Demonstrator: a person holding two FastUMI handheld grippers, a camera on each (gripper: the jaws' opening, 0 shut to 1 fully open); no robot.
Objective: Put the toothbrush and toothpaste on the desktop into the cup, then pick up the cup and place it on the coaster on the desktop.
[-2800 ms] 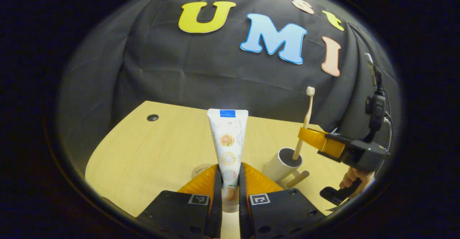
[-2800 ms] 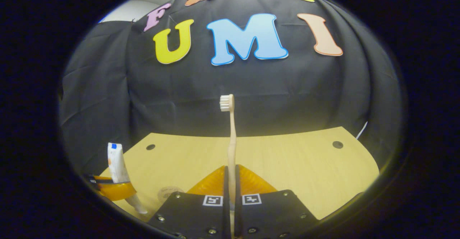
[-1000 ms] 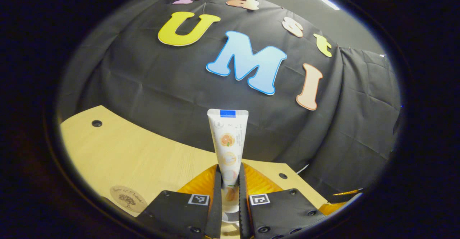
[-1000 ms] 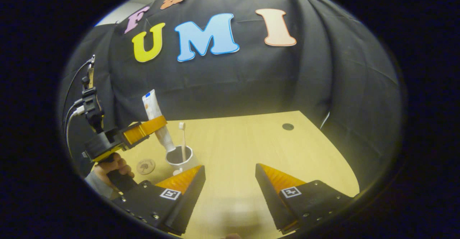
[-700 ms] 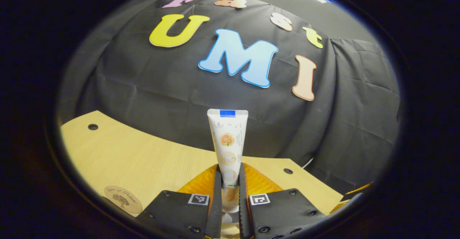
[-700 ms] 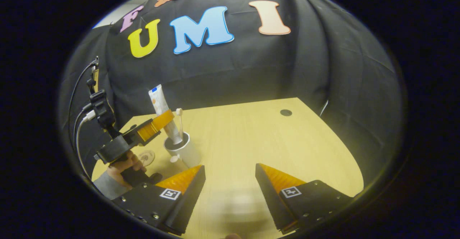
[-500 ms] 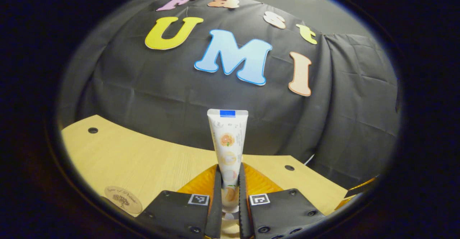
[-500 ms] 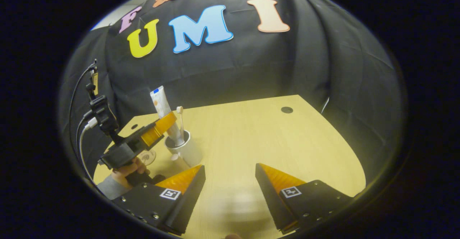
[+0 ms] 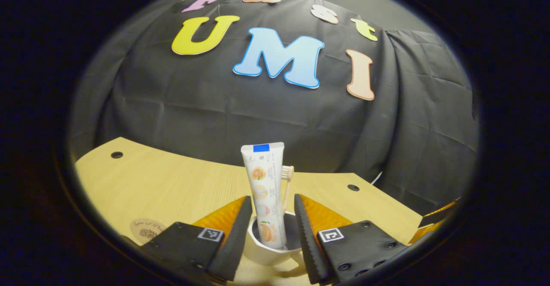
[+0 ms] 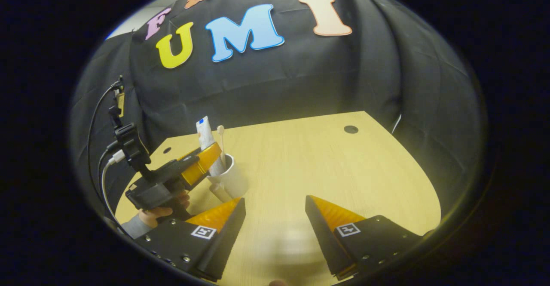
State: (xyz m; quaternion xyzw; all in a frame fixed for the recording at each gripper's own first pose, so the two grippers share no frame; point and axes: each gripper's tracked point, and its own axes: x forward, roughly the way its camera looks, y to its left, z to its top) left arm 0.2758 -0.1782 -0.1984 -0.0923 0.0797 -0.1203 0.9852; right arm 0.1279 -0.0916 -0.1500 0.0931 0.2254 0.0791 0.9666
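A white cup (image 9: 268,256) stands on the wooden desk just below my left gripper (image 9: 273,200). The toothpaste tube (image 9: 264,191) stands upright in it, with the toothbrush (image 9: 286,178) behind, head up. The left gripper is open, its fingers apart on either side of the tube without pressing it. The round coaster (image 9: 146,228) lies on the desk to the left of the cup. In the right gripper view the cup (image 10: 234,178), toothpaste (image 10: 205,133) and toothbrush (image 10: 221,133) sit at the left beside the left gripper (image 10: 202,159). My right gripper (image 10: 275,202) is open over bare desk.
A hand (image 10: 159,213) holds the left gripper's grip, with cables running up from it. The desk (image 10: 322,170) has small dark holes (image 9: 116,154) (image 10: 350,129) near its corners. Black cloth closes off the back and sides. A short wooden handle (image 10: 218,190) sticks out from the cup.
The left gripper brought the toothpaste down into the cup, then opened and let it go. The right gripper, open since releasing the toothbrush, has stayed back to the right.
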